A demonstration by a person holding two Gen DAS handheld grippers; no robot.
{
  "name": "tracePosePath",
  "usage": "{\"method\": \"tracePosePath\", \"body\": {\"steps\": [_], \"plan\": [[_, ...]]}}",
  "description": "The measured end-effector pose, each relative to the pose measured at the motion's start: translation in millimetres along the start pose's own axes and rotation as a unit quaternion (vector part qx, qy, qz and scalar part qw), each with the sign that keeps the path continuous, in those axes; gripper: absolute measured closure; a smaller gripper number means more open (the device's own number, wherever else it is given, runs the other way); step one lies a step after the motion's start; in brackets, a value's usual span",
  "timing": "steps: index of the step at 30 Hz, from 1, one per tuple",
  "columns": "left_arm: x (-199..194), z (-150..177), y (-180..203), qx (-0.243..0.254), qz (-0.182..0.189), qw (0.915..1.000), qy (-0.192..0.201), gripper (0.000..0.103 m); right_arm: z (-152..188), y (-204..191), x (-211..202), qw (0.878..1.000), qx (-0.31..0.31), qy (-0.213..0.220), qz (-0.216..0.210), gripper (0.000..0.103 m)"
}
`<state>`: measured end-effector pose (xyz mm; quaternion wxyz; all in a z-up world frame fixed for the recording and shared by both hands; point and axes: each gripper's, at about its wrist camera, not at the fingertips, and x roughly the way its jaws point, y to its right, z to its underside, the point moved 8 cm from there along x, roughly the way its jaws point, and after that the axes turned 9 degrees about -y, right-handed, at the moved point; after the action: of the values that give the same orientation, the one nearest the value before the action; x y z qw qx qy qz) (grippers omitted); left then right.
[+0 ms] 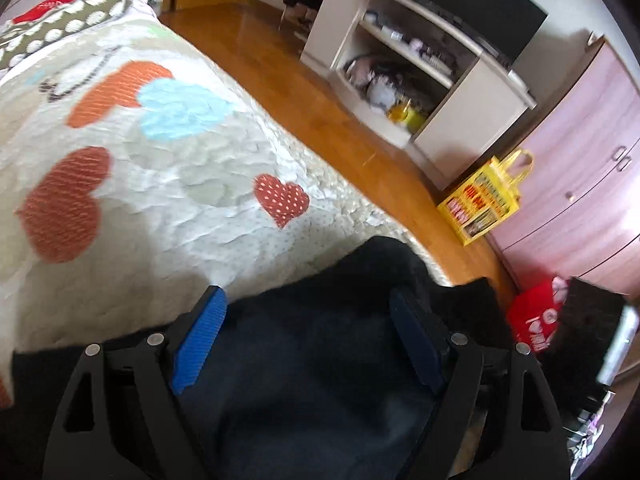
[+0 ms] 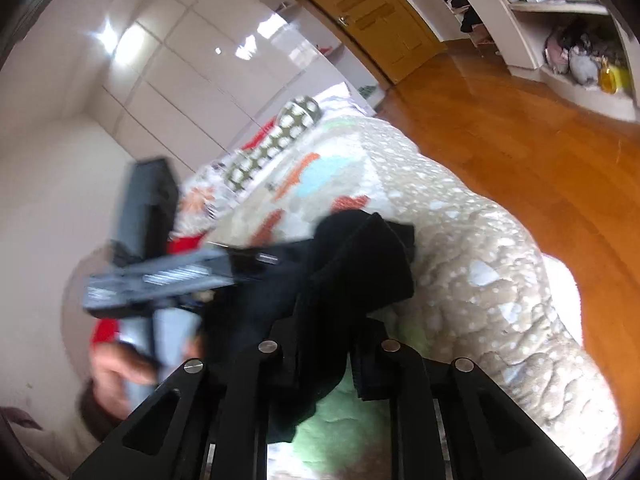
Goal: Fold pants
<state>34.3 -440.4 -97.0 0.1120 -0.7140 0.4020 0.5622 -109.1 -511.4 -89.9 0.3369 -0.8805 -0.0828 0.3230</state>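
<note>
The dark pants [image 1: 320, 364] lie bunched on the heart-patterned quilt [image 1: 168, 184] near the bed's edge. My left gripper [image 1: 308, 320] hovers over them, its blue pads [image 1: 200, 332] standing wide apart with the cloth below, not pinched. In the right wrist view the black pants [image 2: 352, 264] are gathered into a lifted bundle that covers the fingertips of my right gripper [image 2: 328, 320], whose jaws stand narrow and shut on the cloth. The left gripper [image 2: 160, 276] shows blurred at the left of that view, held by a hand [image 2: 116, 368].
A polka-dot pillow [image 1: 80, 12] lies at the head of the bed. Wooden floor [image 1: 304, 92] runs beside the bed. Beyond it stand a white shelf unit [image 1: 400, 64], a yellow bag [image 1: 484, 200], a pink dresser [image 1: 580, 160] and a red bag [image 1: 532, 320].
</note>
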Motion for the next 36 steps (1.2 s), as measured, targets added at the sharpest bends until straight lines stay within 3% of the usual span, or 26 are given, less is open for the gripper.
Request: {"method": "tracePosePath", "body": {"steps": [2,5,9,11,14,15,16,17,18,21,23,25,27,31,36], "plan": [[-0.4,-1.8,-0.2,-0.005,-0.001,1.0,-0.001,0.019,-4.4,-12.7,-5.6,1.0,-0.014,0.006,-0.007,0.087],[-34.4,-1.3,-12.8,-0.035,0.029,0.9986,0.028,0.019,-10.8,-46.2,-10.5,0.998,-0.053,0.011,-0.018,0.087],[-107.4,15.5,-55.4,-0.064,-0.001,0.9936,0.093,0.019,-7.0,-110.1,5.1,0.99,-0.138,-0.003,-0.021,0.087],[-139.1,35.1,-85.1,-0.095,-0.011,0.9886,0.116,0.019,10.2,-139.0,32.4,0.982,-0.188,-0.034,-0.008,0.087],[-164.1,72.5,-130.7,-0.142,-0.038,0.9804,0.131,0.019,50.9,-161.8,85.1,0.966,-0.235,-0.105,0.001,0.077],[-167.4,84.8,-144.6,-0.158,-0.049,0.9776,0.13,0.019,67.6,-164.6,104.6,0.959,-0.245,-0.138,0.007,0.062],[-169.9,101.6,-160.4,-0.177,-0.057,0.9742,0.128,0.019,82.5,-165.6,119.9,0.953,-0.25,-0.17,0.015,0.053],[-168.2,108.7,-166.7,-0.186,-0.059,0.9726,0.126,0.019,89.9,-167.0,124.7,0.95,-0.252,-0.182,0.018,0.052],[-168.0,117.7,-173.6,-0.197,-0.059,0.9708,0.123,0.019,93.7,-170.7,123.8,0.949,-0.256,-0.182,0.016,0.05],[-164.4,140.5,-184.5,-0.218,-0.052,0.9675,0.116,0.019,85.4,-183.2,92.1,0.952,-0.244,-0.181,-0.045,0.045],[-162.4,145.3,-179.4,-0.218,-0.049,0.9677,0.117,0.019,68.6,-180.2,69.6,0.958,-0.233,-0.157,-0.056,0.038],[-158.3,147.8,-169.6,-0.208,-0.042,0.9703,0.116,0.019,48.9,-166.3,51.2,0.967,-0.223,-0.121,-0.03,0.035],[-155.6,146.1,-160.8,-0.2,-0.035,0.972,0.118,0.019,38.7,-148.9,48.5,0.971,-0.208,-0.114,0.002,0.035],[-133.8,135.2,-135.1,-0.171,-0.031,0.9798,0.099,0.019,35.3,-123.9,57.1,0.976,-0.18,-0.12,0.029,0.035],[-95.3,121.3,-117.0,-0.149,-0.053,0.9847,0.073,0.019,47.8,-101.1,70.5,0.972,-0.172,-0.146,0.063,0.035]]}}
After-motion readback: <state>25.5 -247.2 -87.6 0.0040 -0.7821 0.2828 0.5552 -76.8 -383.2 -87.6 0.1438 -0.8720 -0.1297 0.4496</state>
